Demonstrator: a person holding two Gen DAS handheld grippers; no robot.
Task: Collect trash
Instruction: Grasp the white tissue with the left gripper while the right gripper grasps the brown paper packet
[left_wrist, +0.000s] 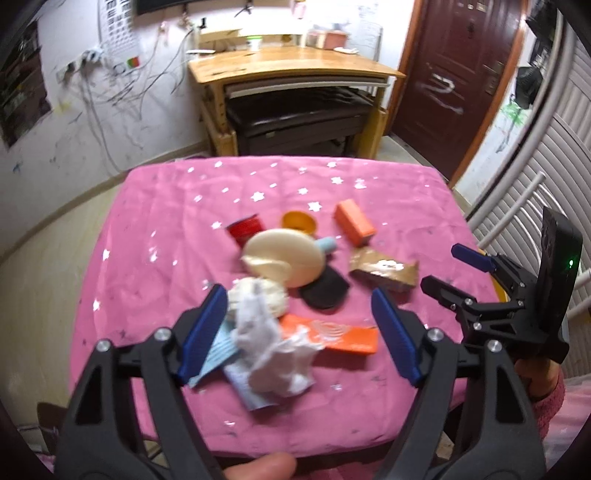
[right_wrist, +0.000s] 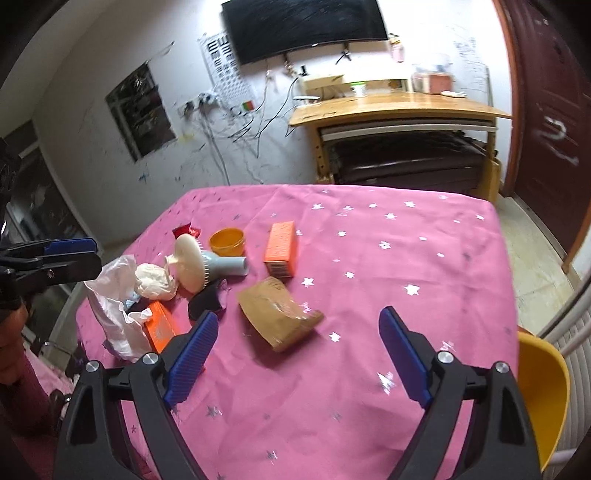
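Both grippers hang released — the left gripper (left_wrist: 299, 332) above a crumpled white tissue (left_wrist: 273, 350), the right gripper (right_wrist: 295, 354) near a brown wrapper (right_wrist: 279, 317). An orange box (right_wrist: 281, 253), cream brush (right_wrist: 192, 264) and yellow cup (right_wrist: 227, 242) crowd the pink tablecloth (right_wrist: 369, 277) — a yellow bin (right_wrist: 543, 398) sits at its right edge.

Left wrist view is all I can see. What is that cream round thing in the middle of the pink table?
Observer: Side-on from the right wrist view, it is a brush: a cream disc with short bristles and a pale blue handle.
Operator: And the yellow sliver behind the other gripper?
Observer: That is a yellow tub, or maybe a seat, standing beside the table and lower than its top.
Operator: Is that other gripper holding anything?
Observer: No. The right gripper is open and empty, and the brown packet lies on the cloth just ahead of it.
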